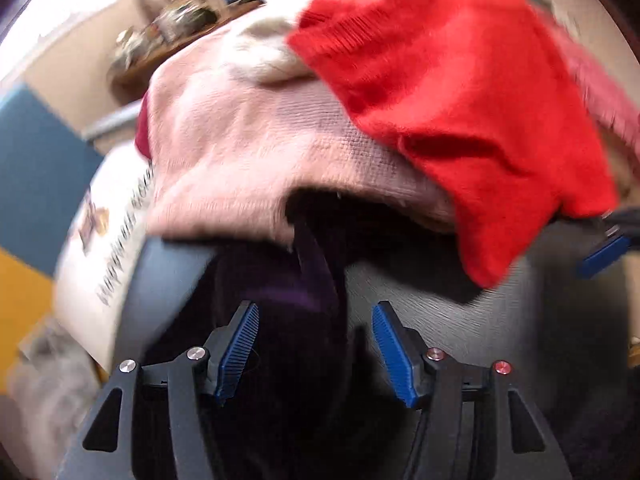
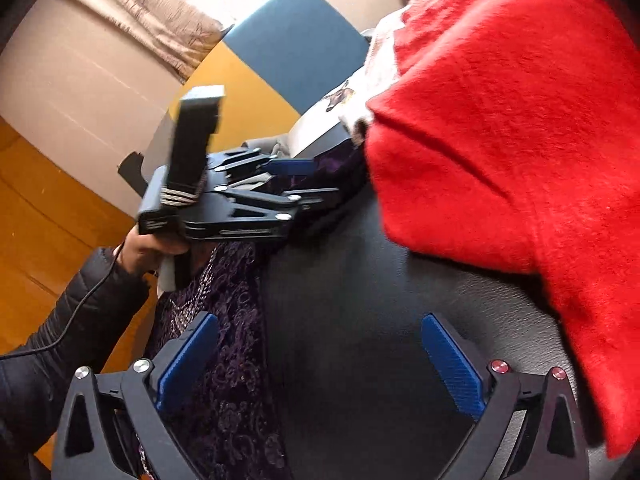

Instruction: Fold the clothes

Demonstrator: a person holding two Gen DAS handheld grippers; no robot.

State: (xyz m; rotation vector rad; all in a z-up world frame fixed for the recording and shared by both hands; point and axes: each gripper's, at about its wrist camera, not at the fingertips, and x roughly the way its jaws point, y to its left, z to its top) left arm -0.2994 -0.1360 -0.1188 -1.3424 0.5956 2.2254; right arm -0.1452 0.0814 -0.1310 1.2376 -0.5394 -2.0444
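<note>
Both tools gape, gripping nothing. Left tool (image 1: 316, 344) straddles purple cloth (image 1: 280, 300) on dark counter (image 1: 460, 340). Right tool (image 2: 320, 364) near; red sweater (image 2: 520, 140) heaped right, pink knit (image 1: 248, 148) beneath.

Red sweater (image 1: 460, 92), purple patterned garment (image 2: 232, 380)

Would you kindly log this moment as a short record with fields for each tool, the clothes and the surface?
left tool: open, dark purple garment between its fingers, not clamped
right tool: open, empty, over the dark surface
red sweater: on top of the pile, hanging over its edge
pink sweater: under the red one
white printed garment: at the pile's left side
purple garment: draped off the surface edge
image quality: motion blur
</note>
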